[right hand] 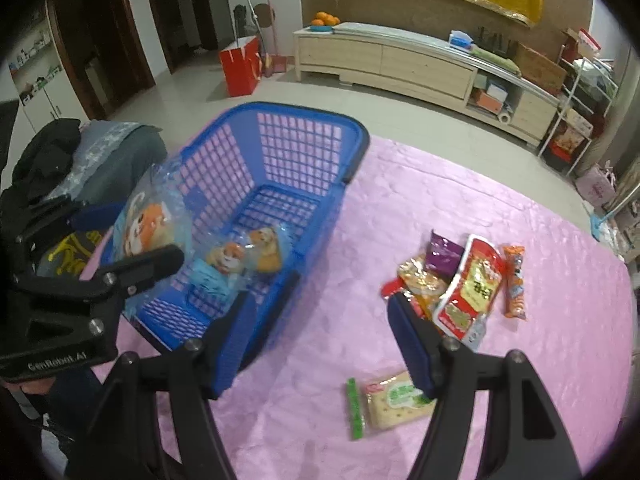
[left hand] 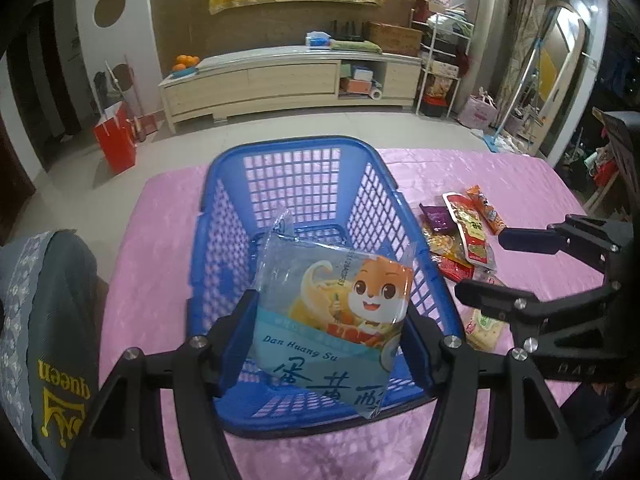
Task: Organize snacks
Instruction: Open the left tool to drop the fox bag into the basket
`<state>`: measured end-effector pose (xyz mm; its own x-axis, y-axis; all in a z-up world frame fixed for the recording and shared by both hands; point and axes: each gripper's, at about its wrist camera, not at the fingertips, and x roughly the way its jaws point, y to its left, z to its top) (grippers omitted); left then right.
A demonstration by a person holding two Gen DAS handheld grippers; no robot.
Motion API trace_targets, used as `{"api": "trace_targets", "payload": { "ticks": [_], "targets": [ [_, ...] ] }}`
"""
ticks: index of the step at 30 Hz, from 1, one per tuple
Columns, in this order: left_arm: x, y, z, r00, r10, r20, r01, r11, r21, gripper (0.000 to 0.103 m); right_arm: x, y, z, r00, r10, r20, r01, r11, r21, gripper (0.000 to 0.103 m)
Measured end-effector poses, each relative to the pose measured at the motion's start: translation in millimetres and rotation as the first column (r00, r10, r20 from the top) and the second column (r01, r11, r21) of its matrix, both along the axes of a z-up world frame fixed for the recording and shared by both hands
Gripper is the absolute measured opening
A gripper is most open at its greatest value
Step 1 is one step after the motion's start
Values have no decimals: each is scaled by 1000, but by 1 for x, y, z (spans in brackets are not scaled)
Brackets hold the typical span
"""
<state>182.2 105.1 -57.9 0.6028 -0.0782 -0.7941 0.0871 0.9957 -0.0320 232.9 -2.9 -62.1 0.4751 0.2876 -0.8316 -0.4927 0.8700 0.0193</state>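
Holding one light-blue snack packet [left hand: 332, 320] with a cartoon squirrel between the pads of the left gripper [left hand: 326, 344], clamped on both side edges, above the one blue basket [left hand: 224, 216] on the pink tablecloth [right hand: 520, 208]. Standing spread and empty: right gripper [right hand: 332, 332], one finger by the basket's near corner, the other over the loose snacks. Lying inside the basket: two squirrel packets [right hand: 244, 260], close together. Scattered on the cloth to the right: one red pouch [right hand: 472, 284], one orange stick [right hand: 515, 284], one purple packet [right hand: 442, 252], one cracker pack [right hand: 396, 400], one green strip [right hand: 355, 410], plus overlapping yellow and red wrappers, number unclear.
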Motion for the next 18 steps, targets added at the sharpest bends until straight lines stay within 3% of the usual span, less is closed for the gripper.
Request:
{"api": "trace_targets", "payload": {
  "ticks": [12, 15, 17, 18],
  "targets": [
    [13, -8, -17, 1000, -8, -28, 8, 1000, -16, 68, 5, -12, -6, 999, -48, 0, 48, 999, 7, 73],
    [8, -9, -15, 1000, -20, -18, 20, 1000, -18, 71, 2, -13, -2, 999, -48, 7, 48, 999, 7, 73],
    [3, -12, -12, 1000, -27, 2, 27, 1000, 15, 81, 0, -15, 0, 999, -45, 10, 45, 999, 10, 73],
    [2, -13, -10, 1000, -23, 11, 23, 999, 32, 81, -2, -15, 1, 999, -47, 13, 47, 999, 7, 73]
  ]
}}
